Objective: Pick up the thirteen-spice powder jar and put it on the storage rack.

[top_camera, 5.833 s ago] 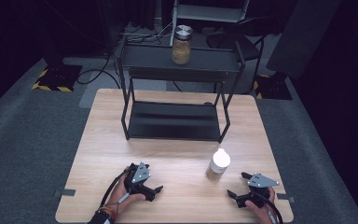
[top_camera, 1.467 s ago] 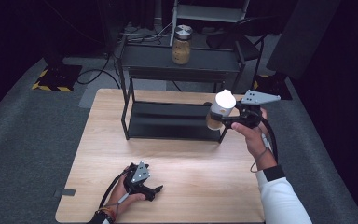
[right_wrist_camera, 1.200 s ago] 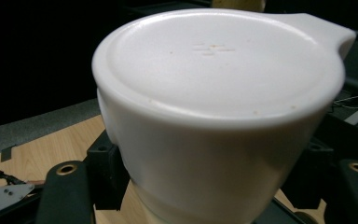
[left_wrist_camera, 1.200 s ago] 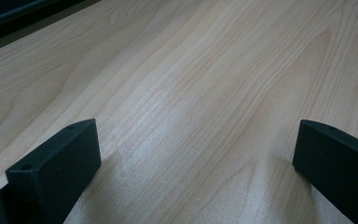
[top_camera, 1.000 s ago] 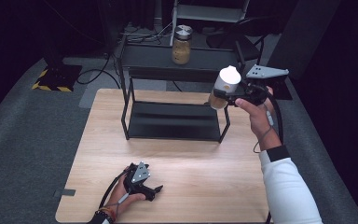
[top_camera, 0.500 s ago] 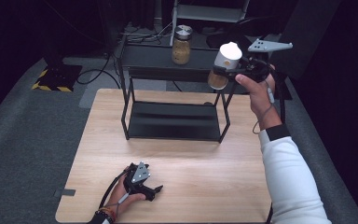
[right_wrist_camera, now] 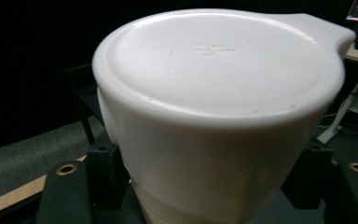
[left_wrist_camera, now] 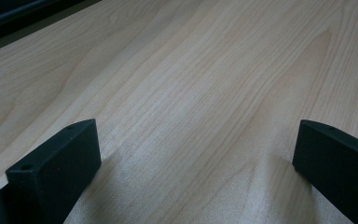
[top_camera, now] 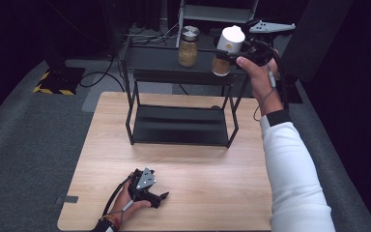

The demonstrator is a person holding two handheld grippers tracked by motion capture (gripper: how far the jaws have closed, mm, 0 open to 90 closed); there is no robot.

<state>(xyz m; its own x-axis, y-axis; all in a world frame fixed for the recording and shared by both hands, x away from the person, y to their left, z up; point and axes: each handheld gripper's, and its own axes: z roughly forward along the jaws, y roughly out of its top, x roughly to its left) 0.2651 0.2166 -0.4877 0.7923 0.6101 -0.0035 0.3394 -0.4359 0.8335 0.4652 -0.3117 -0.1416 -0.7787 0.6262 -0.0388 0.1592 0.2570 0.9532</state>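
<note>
Already lifted, the white-capped spice jar sits clamped in the right gripper over the black rack's top shelf, beside the metal-lidded jar, setting down remains; left gripper idles open-jawed on the table

A spice jar with a broad white cap and brownish contents in its clear lower body is held upright in the air, level with the top shelf of a black metal rack, at its right end. In the right gripper view the cap is seen close, round, smooth and faintly speckled.
</note>
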